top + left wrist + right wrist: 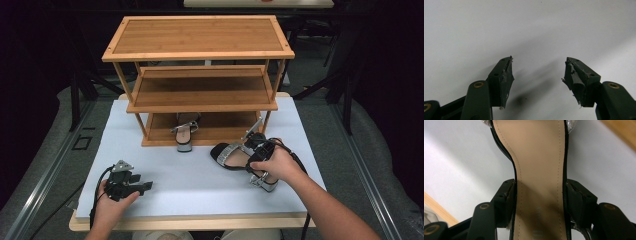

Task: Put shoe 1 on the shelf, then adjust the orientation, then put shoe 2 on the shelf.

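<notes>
A black sandal (229,154) with a silver strap and a silver block heel lies on the pale mat (190,175) at the right, its toe pointing left. My right gripper (251,151) is shut on it. In the right gripper view both pads (509,195) press against the narrow waist of its tan insole (539,165). The matching sandal (185,136) stands on the bottom shelf of the bamboo shoe rack (200,37), heel toward me. My left gripper (145,186) rests low at the front left of the mat. Its jaws (537,67) are open, with bare mat between them.
The three-shelf rack stands at the back of the mat; its top and middle shelves (200,90) hold nothing. The table's wooden front edge (190,221) runs just behind my hands. A cable (97,195) trails from the left gripper.
</notes>
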`<action>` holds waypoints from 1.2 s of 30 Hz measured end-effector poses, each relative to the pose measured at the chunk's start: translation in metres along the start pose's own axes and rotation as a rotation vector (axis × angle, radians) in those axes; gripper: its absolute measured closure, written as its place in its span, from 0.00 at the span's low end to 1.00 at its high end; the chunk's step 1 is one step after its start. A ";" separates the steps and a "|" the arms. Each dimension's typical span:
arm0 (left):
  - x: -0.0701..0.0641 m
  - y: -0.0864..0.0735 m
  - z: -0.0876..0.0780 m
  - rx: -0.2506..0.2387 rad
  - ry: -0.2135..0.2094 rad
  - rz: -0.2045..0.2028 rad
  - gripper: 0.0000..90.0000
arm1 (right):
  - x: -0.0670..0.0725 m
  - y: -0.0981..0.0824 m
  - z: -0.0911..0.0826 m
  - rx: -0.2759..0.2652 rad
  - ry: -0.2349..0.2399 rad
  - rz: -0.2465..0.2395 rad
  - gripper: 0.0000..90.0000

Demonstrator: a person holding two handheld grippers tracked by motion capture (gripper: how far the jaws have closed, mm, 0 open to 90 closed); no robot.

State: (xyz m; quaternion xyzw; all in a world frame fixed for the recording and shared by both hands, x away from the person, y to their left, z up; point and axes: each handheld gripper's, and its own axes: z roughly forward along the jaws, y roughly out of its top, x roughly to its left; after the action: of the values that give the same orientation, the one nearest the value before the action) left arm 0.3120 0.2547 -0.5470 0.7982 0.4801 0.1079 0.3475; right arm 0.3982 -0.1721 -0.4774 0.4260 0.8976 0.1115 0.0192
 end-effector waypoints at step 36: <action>-0.003 0.000 0.004 0.009 -0.012 0.015 0.44 | -0.011 0.053 0.025 -0.069 -0.041 0.188 0.47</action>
State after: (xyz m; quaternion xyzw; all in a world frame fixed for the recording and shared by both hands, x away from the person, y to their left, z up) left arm 0.3125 0.2501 -0.5498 0.8039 0.4726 0.1034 0.3461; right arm 0.4487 -0.1435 -0.4905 0.5096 0.8487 0.1351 0.0416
